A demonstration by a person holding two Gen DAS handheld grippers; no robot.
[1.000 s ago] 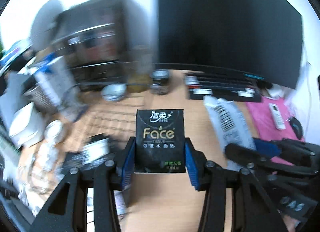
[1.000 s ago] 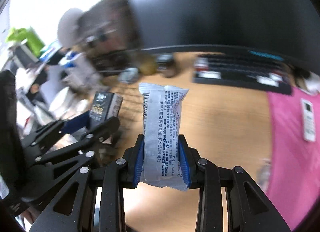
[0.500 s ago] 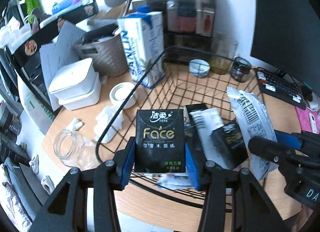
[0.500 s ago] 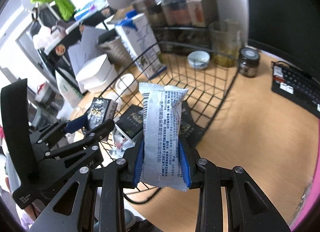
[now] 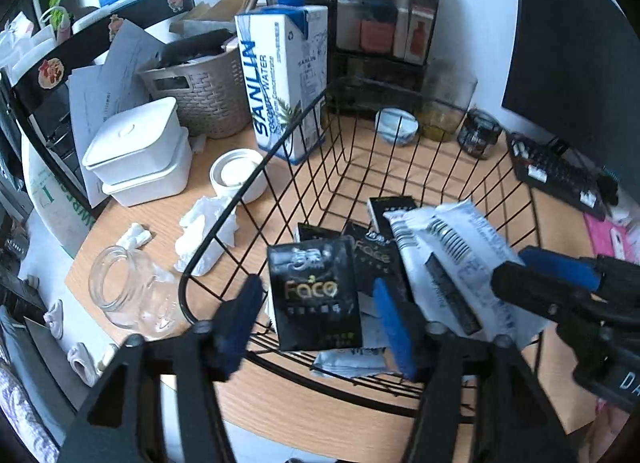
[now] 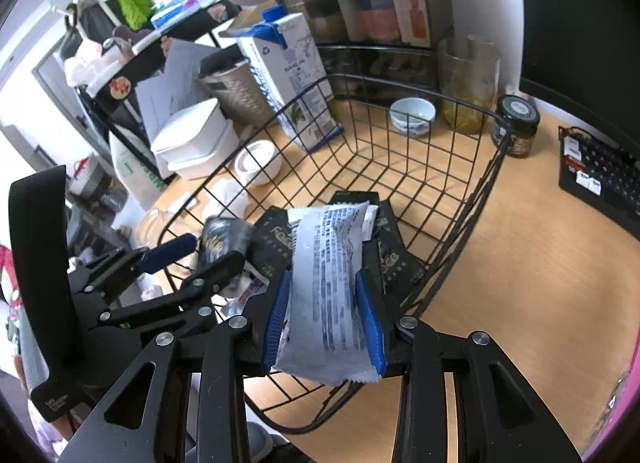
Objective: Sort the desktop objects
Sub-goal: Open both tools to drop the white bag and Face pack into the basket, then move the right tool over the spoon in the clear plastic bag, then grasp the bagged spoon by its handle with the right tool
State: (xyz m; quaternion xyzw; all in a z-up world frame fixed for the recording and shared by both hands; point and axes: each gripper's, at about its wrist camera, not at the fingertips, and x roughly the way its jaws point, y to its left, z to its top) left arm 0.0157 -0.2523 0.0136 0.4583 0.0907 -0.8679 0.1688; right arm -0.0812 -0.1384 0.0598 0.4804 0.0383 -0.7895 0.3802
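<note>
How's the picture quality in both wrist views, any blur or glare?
Left wrist: tissue pack and left gripper motion-blurred, desk sharp, fisheye bends the basket. Right wrist: snack packet crisp, window side at left washed out.

We read "SANLIN WATER" down the side of the blue-and-white carton (image 5: 282,79), and "SANLIN" again on its narrower face. The black tissue pack (image 5: 316,297) says "Face" in gold, as does another black pack (image 6: 390,255) lying in the wire basket (image 6: 472,199).
</note>
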